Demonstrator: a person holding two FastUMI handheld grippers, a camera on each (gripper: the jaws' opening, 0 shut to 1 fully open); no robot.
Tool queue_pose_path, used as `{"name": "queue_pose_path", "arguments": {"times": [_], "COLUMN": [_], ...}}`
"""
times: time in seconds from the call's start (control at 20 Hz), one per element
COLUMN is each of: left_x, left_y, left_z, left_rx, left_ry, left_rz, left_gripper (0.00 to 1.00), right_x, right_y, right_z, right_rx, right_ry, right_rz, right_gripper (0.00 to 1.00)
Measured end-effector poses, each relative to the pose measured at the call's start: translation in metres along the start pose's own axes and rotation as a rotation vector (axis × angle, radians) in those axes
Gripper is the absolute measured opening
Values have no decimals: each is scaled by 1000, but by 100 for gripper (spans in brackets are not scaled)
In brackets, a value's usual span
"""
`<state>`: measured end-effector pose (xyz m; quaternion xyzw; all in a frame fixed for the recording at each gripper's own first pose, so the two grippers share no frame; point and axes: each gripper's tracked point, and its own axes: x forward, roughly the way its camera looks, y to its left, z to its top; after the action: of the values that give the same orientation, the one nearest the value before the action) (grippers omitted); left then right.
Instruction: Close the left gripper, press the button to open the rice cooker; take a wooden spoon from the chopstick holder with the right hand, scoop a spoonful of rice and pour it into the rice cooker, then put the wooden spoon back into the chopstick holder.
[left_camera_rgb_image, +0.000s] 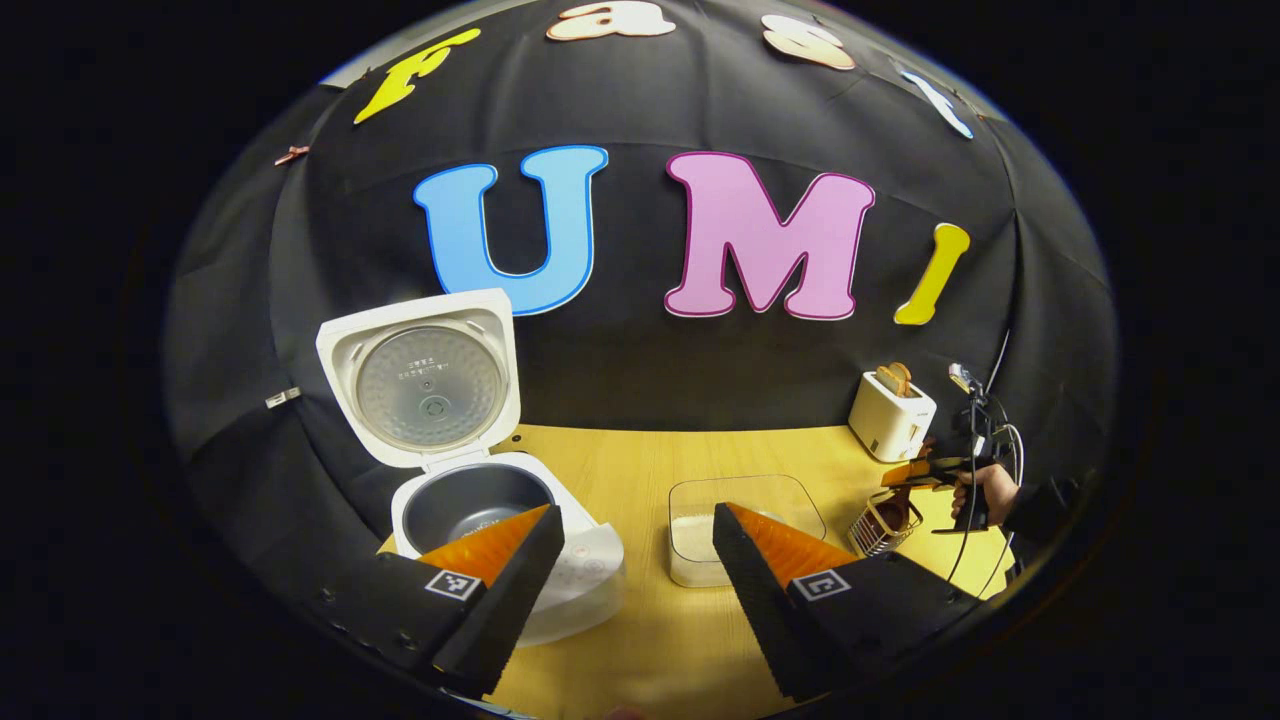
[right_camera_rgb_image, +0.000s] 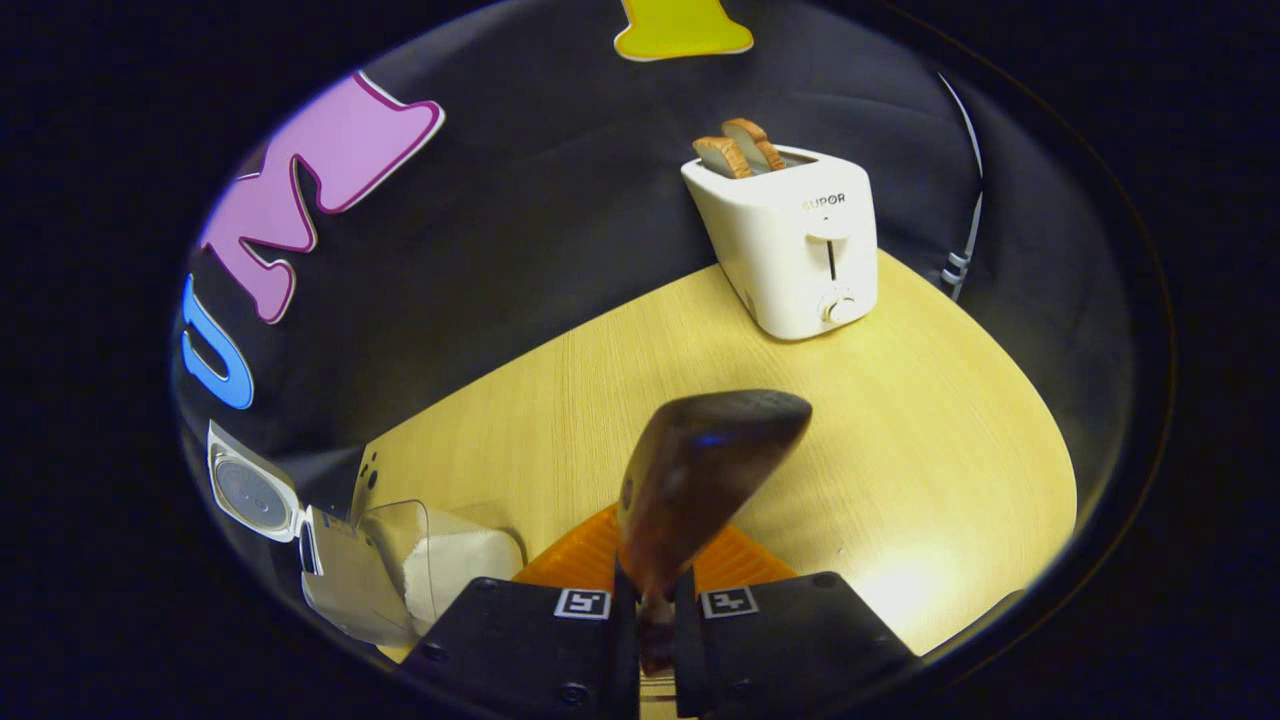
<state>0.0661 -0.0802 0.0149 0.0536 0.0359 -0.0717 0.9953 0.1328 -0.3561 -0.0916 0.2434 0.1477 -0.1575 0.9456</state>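
The right gripper (right_camera_rgb_image: 655, 590) is clamped tight on the wooden spoon (right_camera_rgb_image: 700, 470), whose dark bowl sticks up past its fingers above the desk (right_camera_rgb_image: 900, 450). The left gripper (left_camera_rgb_image: 632, 540) hangs wide apart, holding nothing, near the desk's front edge. The rice cooker (left_camera_rgb_image: 480, 500) stands lid-up at the left edge, the chopstick holder (left_camera_rgb_image: 880, 522) toward the right edge.
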Motion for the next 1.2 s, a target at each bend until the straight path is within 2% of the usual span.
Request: {"name": "queue_pose_path", "arguments": {"times": [0.35,0.55,0.7,0.9,1.05,1.2], "left_x": [0,-3,-6,-11,-10,-5], "left_y": [15,33,45,59,63,57], "left_z": [7,3,1,0,-6,-26], "left_rx": [0,-48,-74,-38,-89,-170], "left_ry": [-42,-53,-68,-83,-77,-53], "left_rz": [-13,-8,-20,-40,-65,-106], "left_gripper": [97,97,97,97,97,96], "right_x": [-57,-86,-81,-66,-42,-12], "right_y": [24,98,149,198,218,216], "right_z": [46,53,37,11,-8,-30], "right_rx": [21,19,1,-18,-76,-208], "right_ry": [-166,-233,-206,-182,-192,-201], "right_rz": [-60,19,82,136,128,53], "right_gripper": [18,18,18,18,18,17]}}
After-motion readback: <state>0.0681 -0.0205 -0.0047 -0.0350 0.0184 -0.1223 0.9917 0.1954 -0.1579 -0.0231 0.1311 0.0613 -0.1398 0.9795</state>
